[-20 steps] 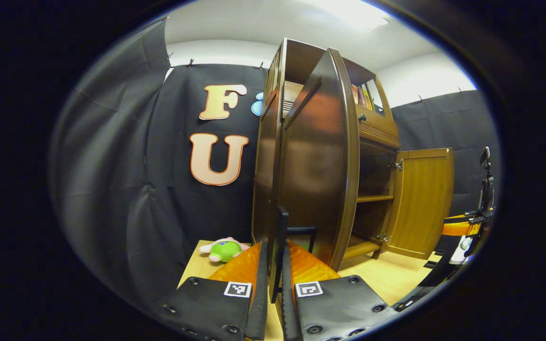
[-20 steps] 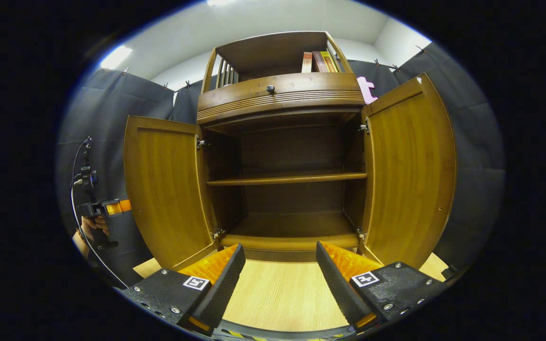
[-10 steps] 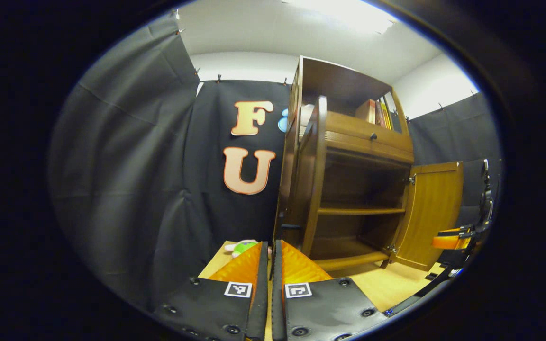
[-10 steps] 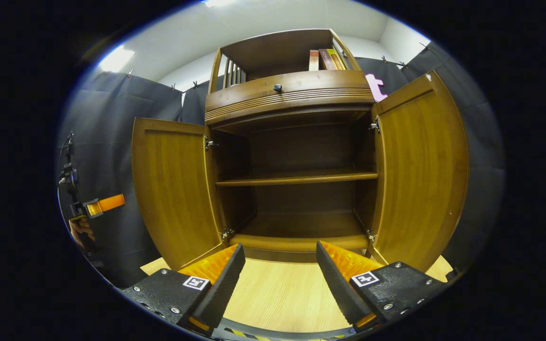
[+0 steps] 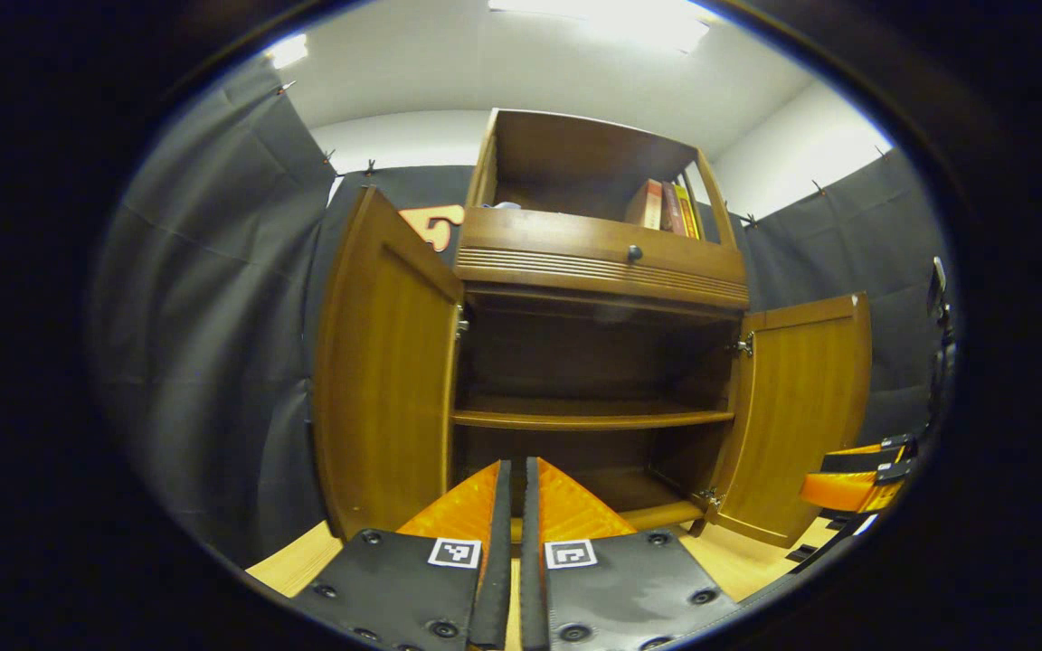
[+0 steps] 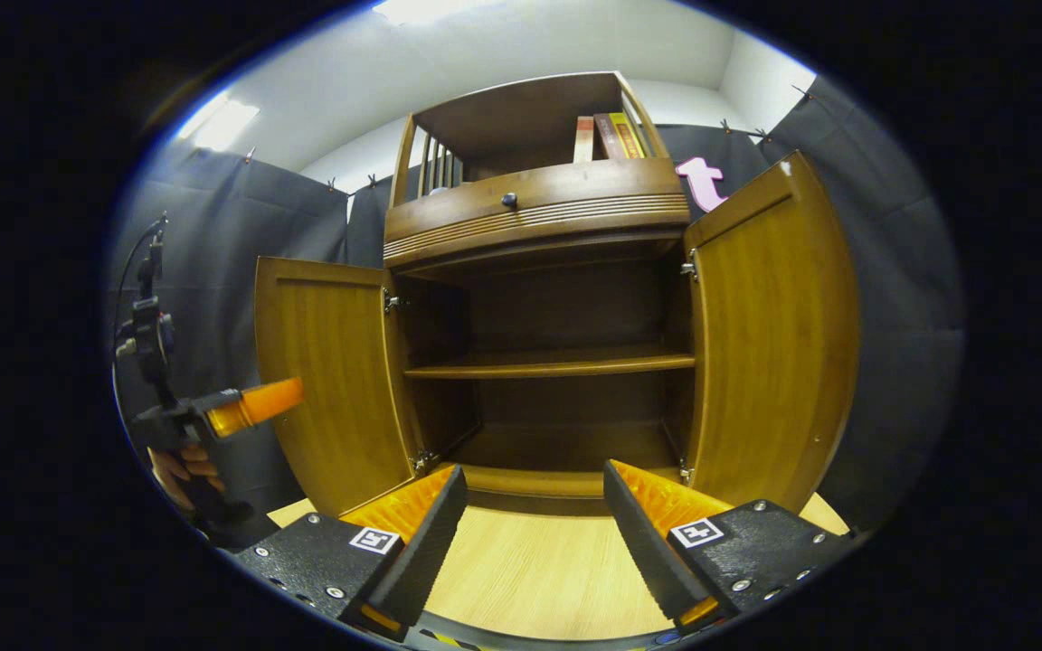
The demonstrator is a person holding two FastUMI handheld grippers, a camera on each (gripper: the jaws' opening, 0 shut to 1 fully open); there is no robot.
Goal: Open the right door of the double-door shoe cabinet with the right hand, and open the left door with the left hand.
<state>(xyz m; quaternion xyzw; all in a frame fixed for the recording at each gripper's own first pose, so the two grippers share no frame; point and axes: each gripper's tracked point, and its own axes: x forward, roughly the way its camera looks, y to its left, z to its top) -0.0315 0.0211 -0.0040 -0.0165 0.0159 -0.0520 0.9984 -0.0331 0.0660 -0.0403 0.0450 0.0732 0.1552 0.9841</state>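
The wooden shoe cabinet (image 5: 598,271) stands with both doors swung wide. In the left gripper view its left door (image 5: 385,380) is close by on the left and its right door (image 5: 801,407) is farther off. My left gripper (image 5: 516,466) is shut with nothing between its fingers, a little back from the cabinet's opening. In the right gripper view the left door (image 6: 331,380) and right door (image 6: 774,334) flank the bare inner shelf (image 6: 548,363). My right gripper (image 6: 535,475) is open and holds nothing, in front of the cabinet's base.
Books (image 5: 666,203) stand on the top shelf above a drawer with a dark knob (image 5: 634,254). The cabinet rests on a light wooden surface (image 6: 539,570). The left gripper (image 6: 250,407), held by a hand (image 6: 182,470), appears at the left of the right gripper view.
My left gripper has come off the left door's handle, drawn back and turned right to face the cabinet's front. The left door now stands wide. The right gripper barely moved.
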